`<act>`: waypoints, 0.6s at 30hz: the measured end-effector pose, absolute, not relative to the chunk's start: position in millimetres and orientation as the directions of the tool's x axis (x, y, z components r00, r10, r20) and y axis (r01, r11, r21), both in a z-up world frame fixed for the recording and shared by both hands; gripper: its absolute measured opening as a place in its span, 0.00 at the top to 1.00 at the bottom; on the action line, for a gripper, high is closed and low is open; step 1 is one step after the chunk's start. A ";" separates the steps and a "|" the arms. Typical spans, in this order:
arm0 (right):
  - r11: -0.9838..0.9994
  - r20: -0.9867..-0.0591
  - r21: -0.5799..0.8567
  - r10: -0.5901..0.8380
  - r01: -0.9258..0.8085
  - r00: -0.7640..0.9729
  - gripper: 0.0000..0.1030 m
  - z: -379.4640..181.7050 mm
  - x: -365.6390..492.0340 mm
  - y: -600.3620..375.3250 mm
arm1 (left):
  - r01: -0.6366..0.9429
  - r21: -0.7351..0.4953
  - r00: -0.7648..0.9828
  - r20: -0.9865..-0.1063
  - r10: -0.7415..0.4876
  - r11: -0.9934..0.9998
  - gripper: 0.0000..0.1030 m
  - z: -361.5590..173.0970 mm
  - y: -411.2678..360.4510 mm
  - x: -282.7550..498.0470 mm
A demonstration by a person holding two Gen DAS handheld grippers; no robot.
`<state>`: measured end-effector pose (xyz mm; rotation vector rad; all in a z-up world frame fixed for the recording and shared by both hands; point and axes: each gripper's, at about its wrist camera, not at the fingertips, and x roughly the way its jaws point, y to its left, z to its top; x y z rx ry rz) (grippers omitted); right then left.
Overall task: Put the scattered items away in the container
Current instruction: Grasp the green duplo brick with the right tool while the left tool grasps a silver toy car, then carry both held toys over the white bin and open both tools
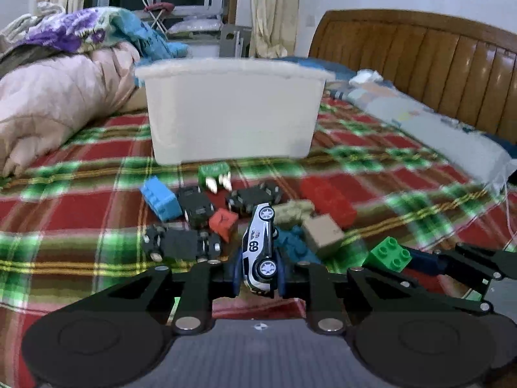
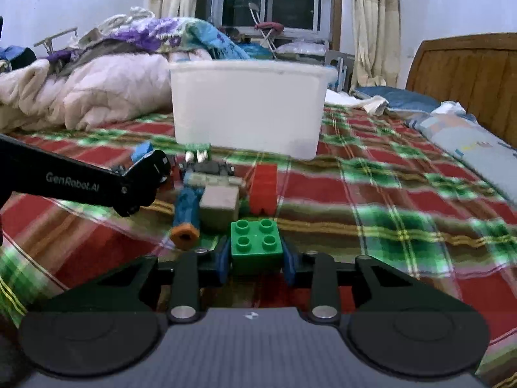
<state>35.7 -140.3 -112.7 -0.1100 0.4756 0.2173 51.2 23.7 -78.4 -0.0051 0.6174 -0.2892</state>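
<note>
My left gripper (image 1: 258,274) is shut on a white toy car (image 1: 260,249) marked 69, held nose-up just above the bedspread. My right gripper (image 2: 257,263) is shut on a green brick (image 2: 257,245); that brick also shows at the right of the left wrist view (image 1: 389,253). The white container (image 1: 232,110) stands on the bed behind the toys, and it also shows in the right wrist view (image 2: 248,106). Between it and the grippers lie a blue brick (image 1: 160,199), a red brick (image 1: 328,200), a small red cube (image 1: 223,223), a tan cube (image 1: 321,234) and black toy cars (image 1: 181,242).
A blue foam dart with an orange tip (image 2: 185,216) lies left of the tan cube (image 2: 219,205). A pink quilt (image 1: 55,100) is piled on the left. Pillows (image 1: 433,129) and a wooden headboard (image 1: 436,64) are on the right. The left gripper's arm (image 2: 80,184) crosses the right wrist view.
</note>
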 end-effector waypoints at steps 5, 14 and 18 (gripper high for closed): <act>0.967 -0.411 -0.070 0.197 -0.246 0.890 0.65 -82.7 35.5 -138.4 | 0.278 -0.094 0.808 -0.515 -0.286 0.956 0.77 -48.9 27.9 55.6; 0.956 -0.304 -0.110 0.228 -0.271 0.925 0.65 -31.0 63.5 -128.5 | 0.269 -0.101 0.859 -0.424 -0.286 0.958 0.77 4.6 34.8 90.6; 0.955 -0.257 -0.125 0.232 -0.270 0.938 0.65 -10.4 87.5 -125.7 | 0.264 -0.092 0.883 -0.377 -0.279 0.960 0.77 30.7 37.5 113.8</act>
